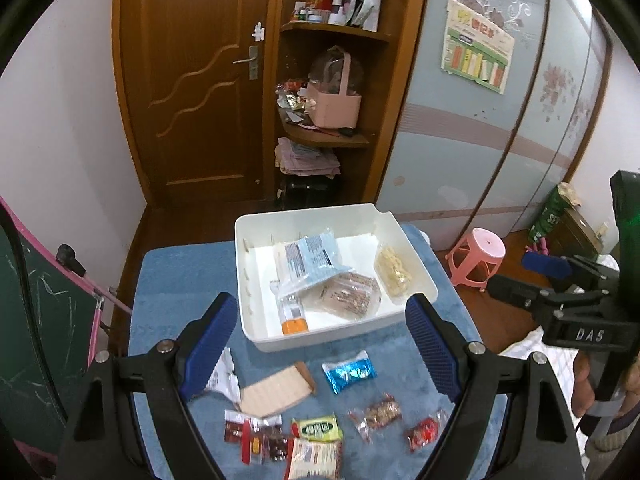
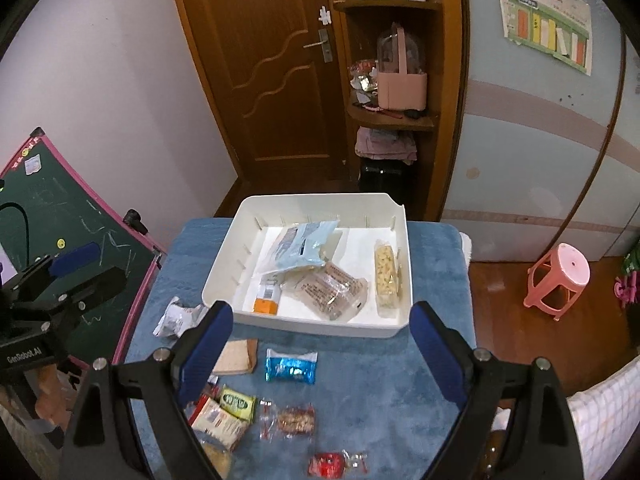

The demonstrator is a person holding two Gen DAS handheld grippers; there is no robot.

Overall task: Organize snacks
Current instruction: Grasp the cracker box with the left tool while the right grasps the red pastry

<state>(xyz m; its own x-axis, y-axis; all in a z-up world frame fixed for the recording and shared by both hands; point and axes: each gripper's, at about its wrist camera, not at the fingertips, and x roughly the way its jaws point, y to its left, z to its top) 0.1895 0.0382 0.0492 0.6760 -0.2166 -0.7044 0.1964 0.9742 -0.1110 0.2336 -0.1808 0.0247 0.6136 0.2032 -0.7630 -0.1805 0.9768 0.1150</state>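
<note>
Two tools, left tool point(image 1: 320, 344) and right tool point(image 2: 322, 344), both spread wide, empty, above the snacks point(image 2: 291, 366) before the white bin point(image 2: 320, 326).

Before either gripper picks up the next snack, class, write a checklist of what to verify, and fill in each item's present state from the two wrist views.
1. Left gripper open and empty: ok.
2. Right gripper open and empty: ok.
3. White plastic bin upright on the blue plush cloth: ok.
4. Bare floor left in the bin for another packet: ok, along its left side.
5. Shiny blue foil packet lying alone, nothing on it: ok.
6. All loose snacks in view: not ok, the gripper fingers hide some at the near edge.
7. Whether the transparent red-sweet wrapper is sealed: cannot tell.
</note>
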